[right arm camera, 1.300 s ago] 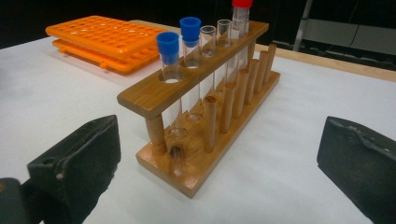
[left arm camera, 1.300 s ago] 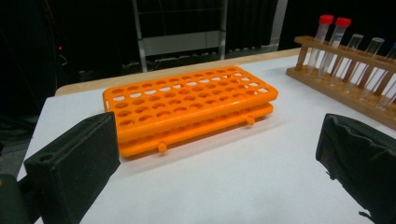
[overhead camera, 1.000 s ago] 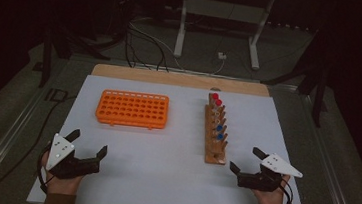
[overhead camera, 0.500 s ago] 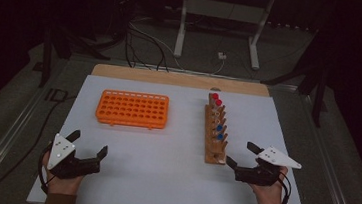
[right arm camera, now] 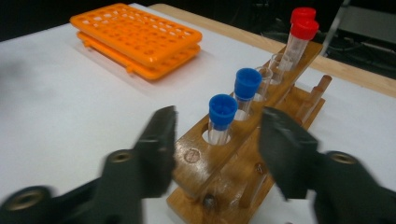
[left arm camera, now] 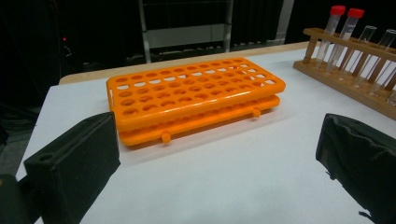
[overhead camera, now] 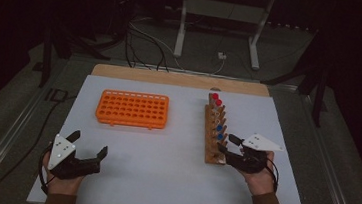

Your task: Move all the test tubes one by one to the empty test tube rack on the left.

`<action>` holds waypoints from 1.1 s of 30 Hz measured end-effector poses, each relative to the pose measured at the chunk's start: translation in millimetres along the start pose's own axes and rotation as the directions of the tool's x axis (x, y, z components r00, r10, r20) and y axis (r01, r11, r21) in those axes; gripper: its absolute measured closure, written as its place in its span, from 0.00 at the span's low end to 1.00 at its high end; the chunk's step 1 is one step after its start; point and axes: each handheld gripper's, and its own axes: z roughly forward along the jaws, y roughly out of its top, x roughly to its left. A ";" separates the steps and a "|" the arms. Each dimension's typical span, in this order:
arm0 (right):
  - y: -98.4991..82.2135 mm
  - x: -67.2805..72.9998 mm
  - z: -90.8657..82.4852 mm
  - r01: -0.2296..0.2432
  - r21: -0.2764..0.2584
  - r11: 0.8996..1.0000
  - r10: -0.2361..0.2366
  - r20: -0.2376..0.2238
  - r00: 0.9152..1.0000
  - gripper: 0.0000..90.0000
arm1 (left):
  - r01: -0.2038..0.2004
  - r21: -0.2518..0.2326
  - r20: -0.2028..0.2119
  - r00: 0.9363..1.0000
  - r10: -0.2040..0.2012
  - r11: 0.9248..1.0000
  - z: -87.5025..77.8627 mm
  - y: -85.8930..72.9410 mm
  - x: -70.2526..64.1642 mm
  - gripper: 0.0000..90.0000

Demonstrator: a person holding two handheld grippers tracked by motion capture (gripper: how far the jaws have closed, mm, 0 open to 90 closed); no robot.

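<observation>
A wooden tube rack (overhead camera: 212,158) (right arm camera: 198,156) stands right of centre on the white mat, holding two blue-capped tubes (overhead camera: 220,134) (right arm camera: 222,109), clear uncapped tubes and two red-capped tubes (overhead camera: 216,99) (right arm camera: 303,23). My right gripper (overhead camera: 226,142) (right arm camera: 219,116) hovers at the rack's near end. Its jaws have just been closing and stand either side of the nearest blue-capped tube without touching it. An empty orange rack (overhead camera: 132,109) (left arm camera: 191,93) lies left of centre. My left gripper (overhead camera: 89,142) (left arm camera: 217,140) rests open at the mat's near left, holding nothing.
The white mat (overhead camera: 162,170) covers a table with a wooden strip (overhead camera: 181,78) along its far edge. Beyond it are a metal stand (overhead camera: 217,15) and cables on the dark floor. Bare mat lies between the two racks.
My right gripper has moved left and slightly up to the wooden rack's near end, and its jaws have narrowed. The left gripper has stayed put.
</observation>
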 end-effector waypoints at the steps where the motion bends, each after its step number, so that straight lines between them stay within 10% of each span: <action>1: 0.7 -1.0 4.6 -0.008 0.001 1.000 0.008 -0.002 1.000 0.65 | -0.002 0.002 0.000 1.000 0.002 1.000 0.0 -0.1 -0.6 0.00; 13: 1.7 -2.1 25.5 -0.002 0.051 0.999 0.002 0.007 1.000 0.83 | -0.015 0.009 0.002 1.000 0.015 1.000 1.4 -0.4 -2.7 0.00; 33: 7.2 -1.2 34.9 -0.004 0.066 0.998 0.002 0.023 1.000 0.85 | -0.018 0.021 0.005 1.000 0.018 1.000 2.8 -0.9 -3.1 0.00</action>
